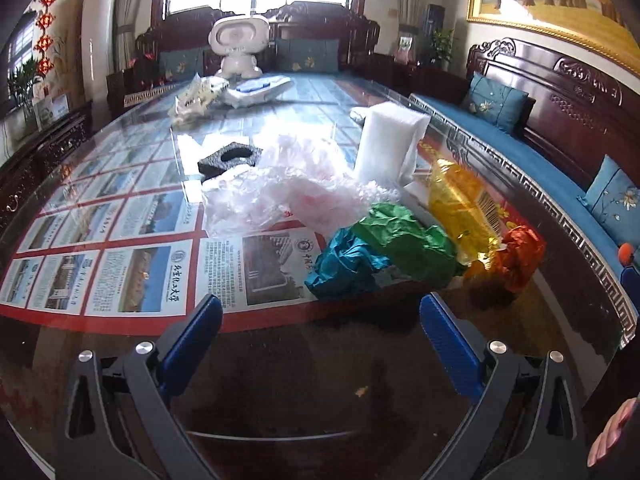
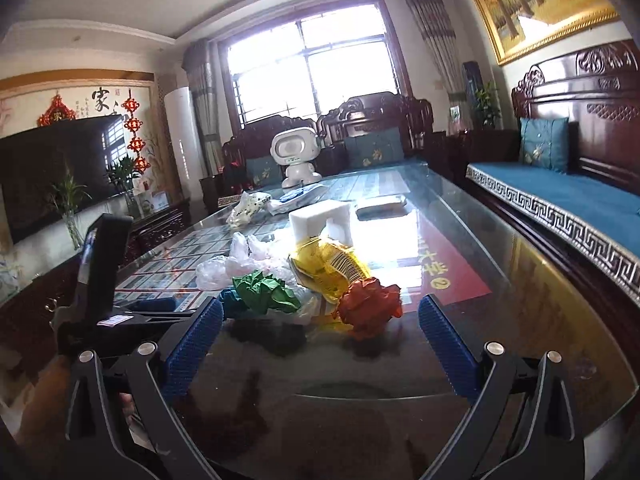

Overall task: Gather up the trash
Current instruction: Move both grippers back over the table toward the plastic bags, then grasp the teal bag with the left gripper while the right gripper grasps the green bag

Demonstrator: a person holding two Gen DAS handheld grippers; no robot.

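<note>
Trash lies in a heap on the glass-topped table (image 1: 280, 360): a teal paper wad (image 1: 340, 266), a green paper wad (image 1: 404, 240), an orange paper wad (image 1: 520, 256), a yellow snack bag (image 1: 460, 204), clear plastic bags (image 1: 280, 188), a black foam block (image 1: 230, 158) and a white foam piece (image 1: 390, 144). My left gripper (image 1: 320, 312) is open and empty, just short of the teal wad. My right gripper (image 2: 320, 316) is open and empty, with the orange wad (image 2: 370, 304), green wad (image 2: 264, 290) and yellow bag (image 2: 328, 266) just beyond its fingertips.
A white robot toy (image 1: 240, 46) and more wrappers (image 1: 196, 98) sit at the table's far end. A blue-cushioned wooden bench (image 1: 540, 152) runs along the right. A TV (image 2: 52, 172) stands at left. The left gripper's body (image 2: 100, 280) shows at left in the right wrist view.
</note>
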